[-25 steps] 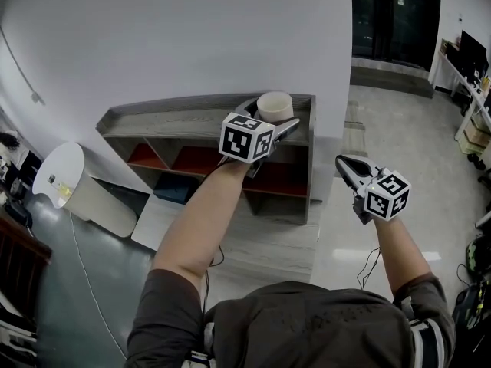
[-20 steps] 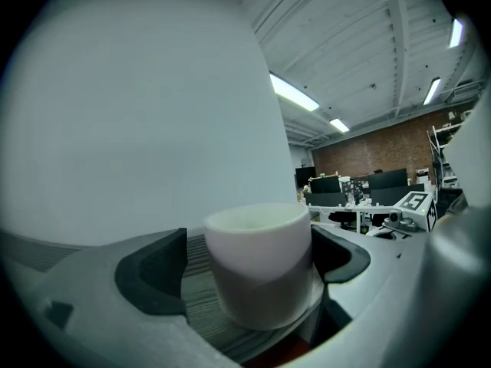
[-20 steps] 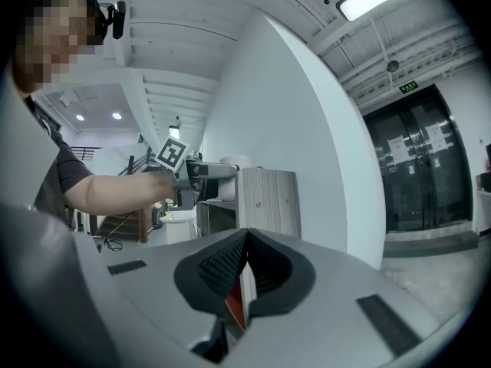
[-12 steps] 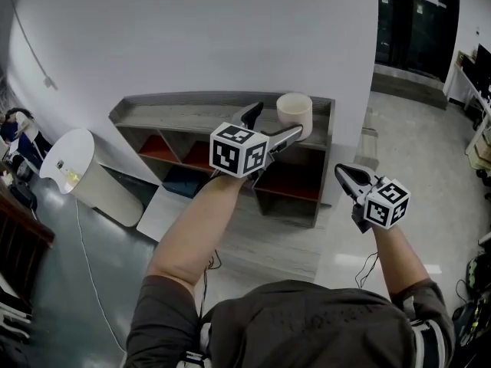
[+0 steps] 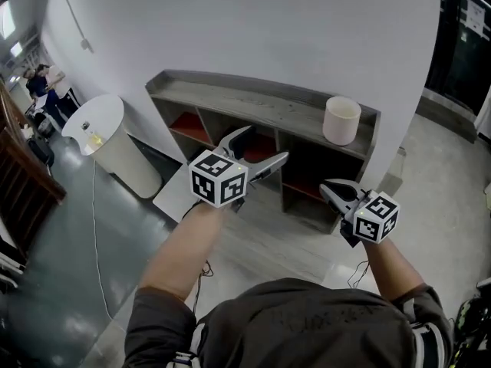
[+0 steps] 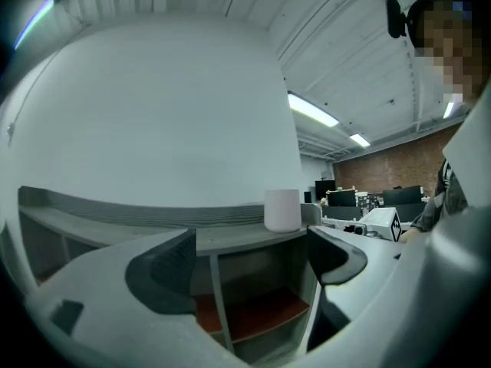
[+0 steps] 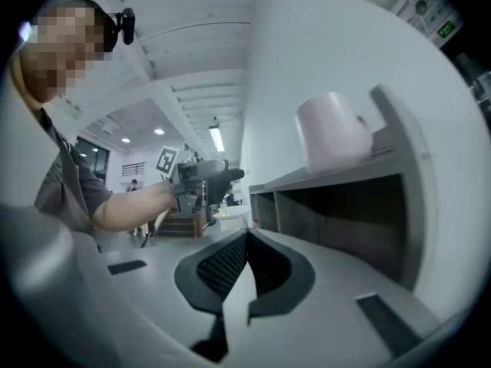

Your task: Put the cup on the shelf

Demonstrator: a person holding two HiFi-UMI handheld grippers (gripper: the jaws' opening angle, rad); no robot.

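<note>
The left gripper [image 5: 267, 142] has drawn back from the shelf [image 5: 253, 104] since a second ago. It now sits at the frame's centre, fingers spread with nothing between them. The cup [image 5: 341, 119] stands alone and upright on the shelf's top board, upper right of the head view, near the right end but inside the raised end panel. I judge the placing done. The right gripper [image 5: 330, 192], fingers pressed together, hangs lower right. Bare floor in front of the shelf leaves free room to withdraw.
</note>
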